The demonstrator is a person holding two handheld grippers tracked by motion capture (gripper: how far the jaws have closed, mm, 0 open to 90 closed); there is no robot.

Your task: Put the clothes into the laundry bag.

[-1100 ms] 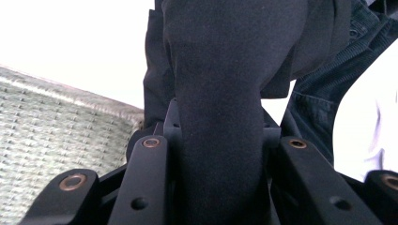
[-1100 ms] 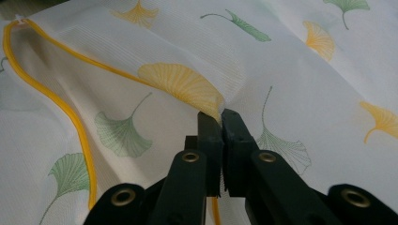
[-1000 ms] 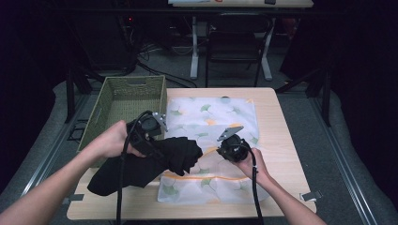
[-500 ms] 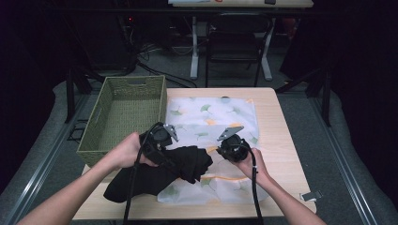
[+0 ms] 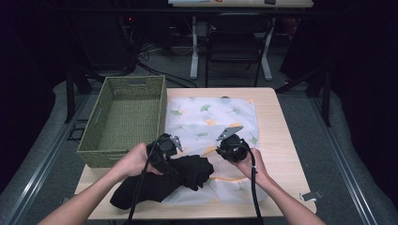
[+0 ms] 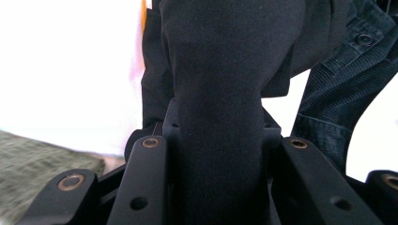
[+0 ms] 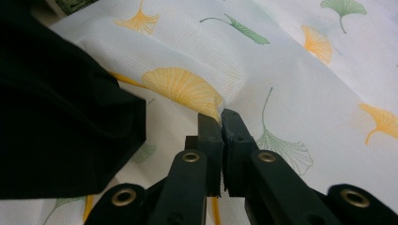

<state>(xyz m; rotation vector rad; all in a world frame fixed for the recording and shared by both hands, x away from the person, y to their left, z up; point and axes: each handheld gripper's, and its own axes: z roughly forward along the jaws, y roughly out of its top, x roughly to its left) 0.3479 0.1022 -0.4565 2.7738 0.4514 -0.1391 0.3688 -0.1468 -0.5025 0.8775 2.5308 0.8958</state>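
Note:
A black garment [image 5: 159, 185] lies bunched on the front left of the table, partly over a white cloth printed with green and orange leaves [image 5: 211, 117]. My left gripper [image 5: 174, 160] is shut on a thick bunch of the black garment [image 6: 225, 56], which fills the gap between its jaws. A dark ribbed piece with buttons [image 6: 347, 79] hangs beside that bunch. My right gripper [image 5: 217, 151] is shut on a raised fold of the white cloth [image 7: 291, 84], its jaw tips [image 7: 219, 118] pinching the fabric by an orange leaf. The black garment [image 7: 51, 117] lies just to its left.
A green woven basket [image 5: 162, 108] stands at the back left of the wooden table [image 5: 277, 140], its near wall right behind my left hand. A small clip [image 5: 310, 196] lies near the table's front right corner. Chairs and table legs stand beyond the far edge.
My left hand has come down and to the right with the black garment, from the basket's near corner to the cloth. The garment now rests lower on the table. The right gripper has stayed put.

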